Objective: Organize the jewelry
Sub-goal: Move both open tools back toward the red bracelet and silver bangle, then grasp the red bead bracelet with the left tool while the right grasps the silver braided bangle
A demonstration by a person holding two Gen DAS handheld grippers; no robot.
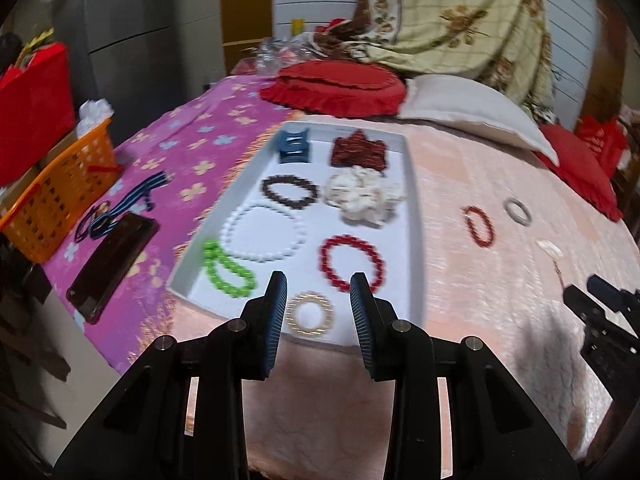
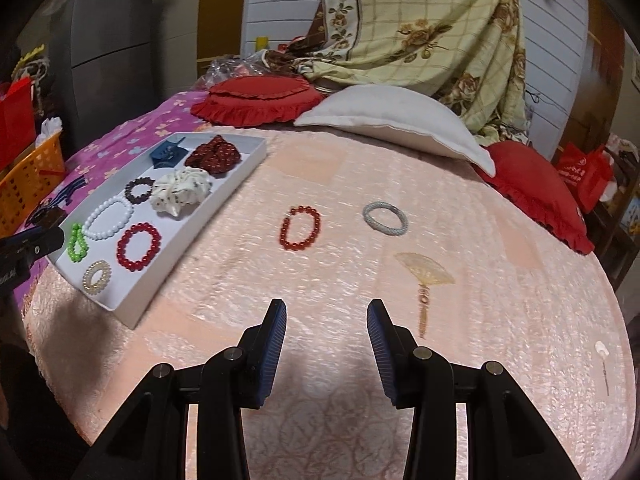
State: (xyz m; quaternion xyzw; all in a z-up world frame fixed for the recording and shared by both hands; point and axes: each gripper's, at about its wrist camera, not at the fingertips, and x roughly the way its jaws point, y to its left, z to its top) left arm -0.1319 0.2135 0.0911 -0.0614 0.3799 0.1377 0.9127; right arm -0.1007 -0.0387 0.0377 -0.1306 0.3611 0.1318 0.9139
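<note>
Over the near end of the white tray [image 1: 412,208], the left gripper [image 1: 318,294] hangs part-open, empty; right gripper [image 2: 327,318] likewise over the pink bedspread [image 2: 360,152]. Tray holds gold ring bracelet [image 1: 311,313], red bead bracelet [image 1: 352,263], scrunchies; another red bracelet [image 2: 300,227] lies outside.

Bed [image 2: 340,184] with pink cover. White tray [image 2: 240,168] lies at 10 o'clock. Loose on the cover: red bead bracelet [image 2: 300,227] at centre, grey bangle [image 2: 385,218] at 1 o'clock, fan-shaped pendant [image 2: 425,270] at 3 o'clock. White pillow [image 2: 396,120] at 12 o'clock.
</note>
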